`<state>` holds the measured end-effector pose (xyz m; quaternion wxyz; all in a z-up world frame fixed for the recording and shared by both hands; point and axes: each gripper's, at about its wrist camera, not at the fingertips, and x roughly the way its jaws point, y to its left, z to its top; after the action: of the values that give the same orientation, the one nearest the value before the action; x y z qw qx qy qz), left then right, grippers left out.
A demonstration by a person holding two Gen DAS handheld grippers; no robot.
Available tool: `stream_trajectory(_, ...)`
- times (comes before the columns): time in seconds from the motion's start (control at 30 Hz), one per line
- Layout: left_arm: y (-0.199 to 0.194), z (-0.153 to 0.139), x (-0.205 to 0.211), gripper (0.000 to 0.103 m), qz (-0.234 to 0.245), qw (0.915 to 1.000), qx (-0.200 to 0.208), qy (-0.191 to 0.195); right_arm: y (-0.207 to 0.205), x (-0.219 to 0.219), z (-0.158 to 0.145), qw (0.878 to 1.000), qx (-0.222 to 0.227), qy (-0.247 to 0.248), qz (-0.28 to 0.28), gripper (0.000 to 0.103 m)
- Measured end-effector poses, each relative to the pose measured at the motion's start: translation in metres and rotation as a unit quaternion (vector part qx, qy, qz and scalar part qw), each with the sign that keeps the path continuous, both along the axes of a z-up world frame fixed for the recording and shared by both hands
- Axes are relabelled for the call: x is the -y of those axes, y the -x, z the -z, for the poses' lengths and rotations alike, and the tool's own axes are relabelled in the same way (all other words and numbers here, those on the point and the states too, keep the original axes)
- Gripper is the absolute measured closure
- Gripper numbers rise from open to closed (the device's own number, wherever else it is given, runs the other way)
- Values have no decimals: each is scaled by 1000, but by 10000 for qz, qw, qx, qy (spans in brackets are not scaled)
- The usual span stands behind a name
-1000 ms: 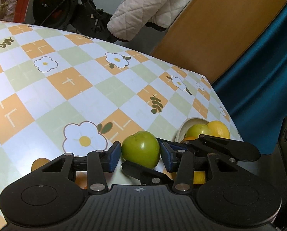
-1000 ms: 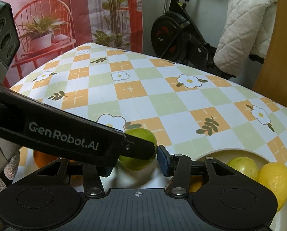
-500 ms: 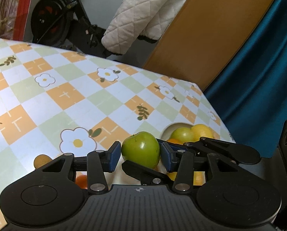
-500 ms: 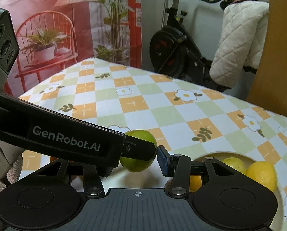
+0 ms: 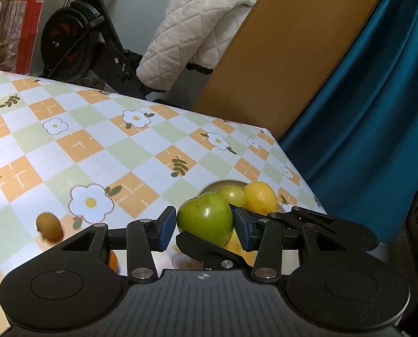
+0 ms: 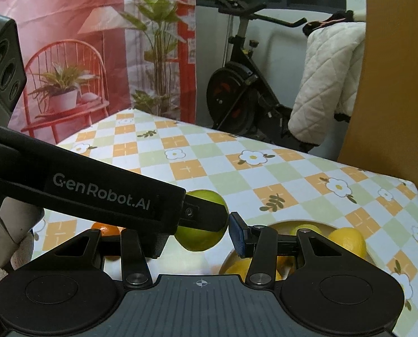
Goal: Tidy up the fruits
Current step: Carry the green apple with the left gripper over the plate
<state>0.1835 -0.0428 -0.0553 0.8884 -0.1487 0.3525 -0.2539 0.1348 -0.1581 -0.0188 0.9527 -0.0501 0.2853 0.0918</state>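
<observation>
A green apple (image 5: 206, 216) hangs above the checked tablecloth (image 5: 102, 151), between the blue pads of my left gripper (image 5: 204, 231), which is shut on it. My right gripper (image 6: 201, 238) comes in crosswise; one of its fingers (image 5: 209, 250) lies against the apple's near side. In the right wrist view the left gripper's finger (image 6: 110, 193) crosses the apple (image 6: 203, 241) and hides my right gripper's left pad. A pale bowl (image 5: 217, 186) just beyond holds a lemon (image 5: 260, 198) and a green fruit (image 5: 232, 195).
A kiwi (image 5: 48, 226) and an orange (image 6: 105, 229) lie on the cloth to the left. The table's far edge (image 5: 281, 146) meets a wooden board (image 5: 293, 56) and a teal curtain (image 5: 377, 112). An exercise bike (image 6: 237, 95) with a quilted cloth (image 6: 329, 84) stands behind.
Both grippers have risen together with the apple, which keeps its place between them. The table and bowl have dropped lower and farther, and the kiwi has come into view.
</observation>
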Motion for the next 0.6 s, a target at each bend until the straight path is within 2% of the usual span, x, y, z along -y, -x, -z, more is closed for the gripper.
stream_trajectory(0.3,18,0,18,56,77,9996,-42,-256,25,10,2,9998,161,-143,54,61)
stream_trajectory(0.37,18,-3,23,55,111,9995,-16,-308,28,14,1,9995,211,-199,87,62)
stream_trajectory(0.4,18,-3,25,59,149,9995,1,-293,29,17,1,9994,237,-223,101,63)
stream_trajectory(0.6,13,-6,45,59,338,9985,30,-428,35,39,1,9982,374,-402,260,64)
